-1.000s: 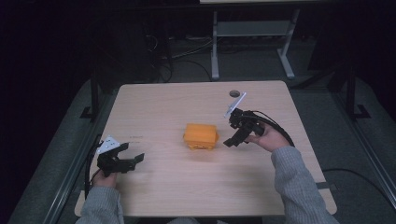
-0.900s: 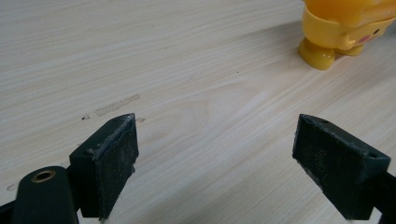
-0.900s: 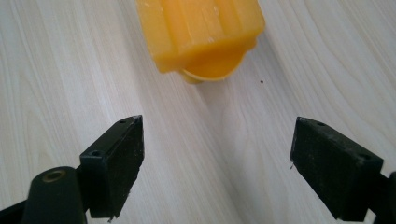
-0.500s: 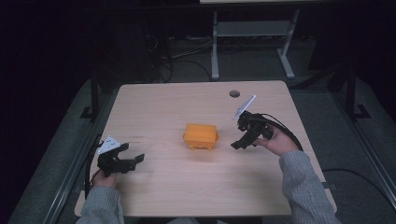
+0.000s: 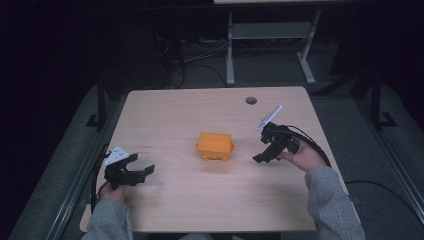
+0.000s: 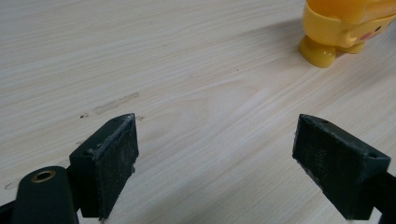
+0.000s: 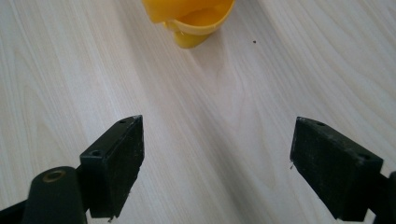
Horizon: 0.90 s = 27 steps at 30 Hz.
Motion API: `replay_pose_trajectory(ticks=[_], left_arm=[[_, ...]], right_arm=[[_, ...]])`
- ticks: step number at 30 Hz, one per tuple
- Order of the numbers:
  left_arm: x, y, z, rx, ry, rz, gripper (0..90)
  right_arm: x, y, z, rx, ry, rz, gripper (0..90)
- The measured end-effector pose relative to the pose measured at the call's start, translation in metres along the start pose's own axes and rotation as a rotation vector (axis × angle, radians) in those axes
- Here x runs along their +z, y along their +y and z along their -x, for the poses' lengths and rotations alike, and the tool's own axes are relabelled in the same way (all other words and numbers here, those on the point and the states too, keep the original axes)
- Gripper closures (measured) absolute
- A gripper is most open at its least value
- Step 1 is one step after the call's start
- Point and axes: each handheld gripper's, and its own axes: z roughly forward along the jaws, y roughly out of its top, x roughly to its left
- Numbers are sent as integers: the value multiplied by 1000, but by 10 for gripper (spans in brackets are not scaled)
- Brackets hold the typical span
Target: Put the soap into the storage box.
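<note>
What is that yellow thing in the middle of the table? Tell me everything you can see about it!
The yellow thing looks like a small toy or container of shiny, smooth plastic, orange-yellow all over. It has a blocky, rounded-corner top and stubby round feet below, with what seem to be little face markings on one side. It sits on the wooden table near the middle. Nothing else touches it; the left gripper and right gripper are both apart from it.
</note>
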Motion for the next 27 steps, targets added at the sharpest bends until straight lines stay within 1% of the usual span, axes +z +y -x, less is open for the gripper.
replay_pose_trajectory(ticks=[5, 7, 19, 25, 27], left_arm=[[0, 0, 0, 0, 0, -2, 138], [0, 0, 0, -1, -1, -1, 138], [1, 0, 1, 1, 0, -3, 138], [1, 0, 1, 2, 0, -4, 138], [1, 0, 1, 1, -1, -4, 138]], right_arm=[[1, -6, -1, 10, -2, -15, 170], [0, -8, -1, 8, -1, -2, 171], [-1, -24, -2, 38, 6, -2, 173], [-1, -33, -5, 45, -1, 11, 173], [-1, -36, -6, 55, 3, 7, 173]])
